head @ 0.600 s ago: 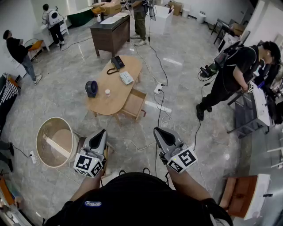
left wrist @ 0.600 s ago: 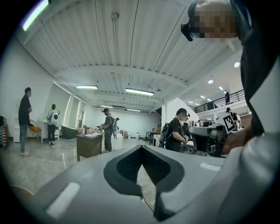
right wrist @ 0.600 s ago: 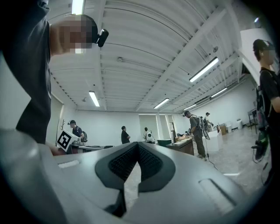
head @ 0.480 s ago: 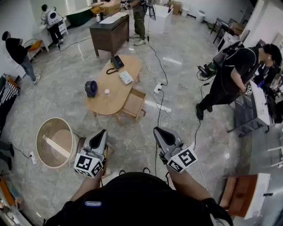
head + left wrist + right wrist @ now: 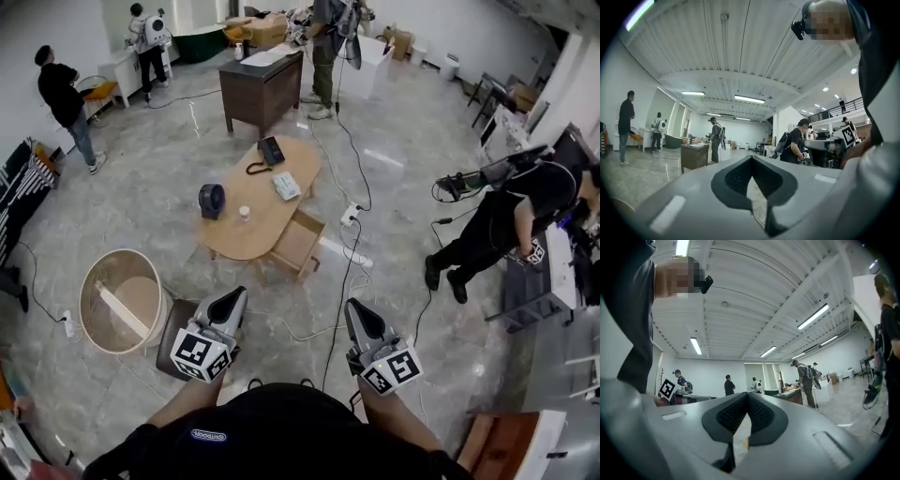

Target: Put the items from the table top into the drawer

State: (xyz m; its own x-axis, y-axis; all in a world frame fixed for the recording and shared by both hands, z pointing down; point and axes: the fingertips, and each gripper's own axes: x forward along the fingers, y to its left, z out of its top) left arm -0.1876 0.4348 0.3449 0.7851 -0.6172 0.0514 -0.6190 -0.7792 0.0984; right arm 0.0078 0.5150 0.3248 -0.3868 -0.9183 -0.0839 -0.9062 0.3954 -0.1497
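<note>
An oval wooden table (image 5: pixel 251 225) stands a few steps ahead in the head view. On it lie a black telephone (image 5: pixel 271 150), a white box (image 5: pixel 286 186), a black round fan (image 5: pixel 211 200) and a small white bottle (image 5: pixel 245 213). Its drawer (image 5: pixel 298 246) is pulled out at the near right side. My left gripper (image 5: pixel 236 294) (image 5: pixel 751 158) and right gripper (image 5: pixel 352 305) (image 5: pixel 747 394) are held level in front of me, far short of the table. Both are shut with nothing between the jaws.
A round wooden tub (image 5: pixel 122 300) with a plank in it sits on the floor at the left. Cables (image 5: pixel 345 253) trail across the floor past the drawer. A dark desk (image 5: pixel 261 89) stands behind the table. A person (image 5: pixel 502 220) bends at the right; others stand at the back.
The head view has shifted: the table now sits lower and further right in the picture. The person at the right has bent lower. Both grippers stay shut, side by side.
</note>
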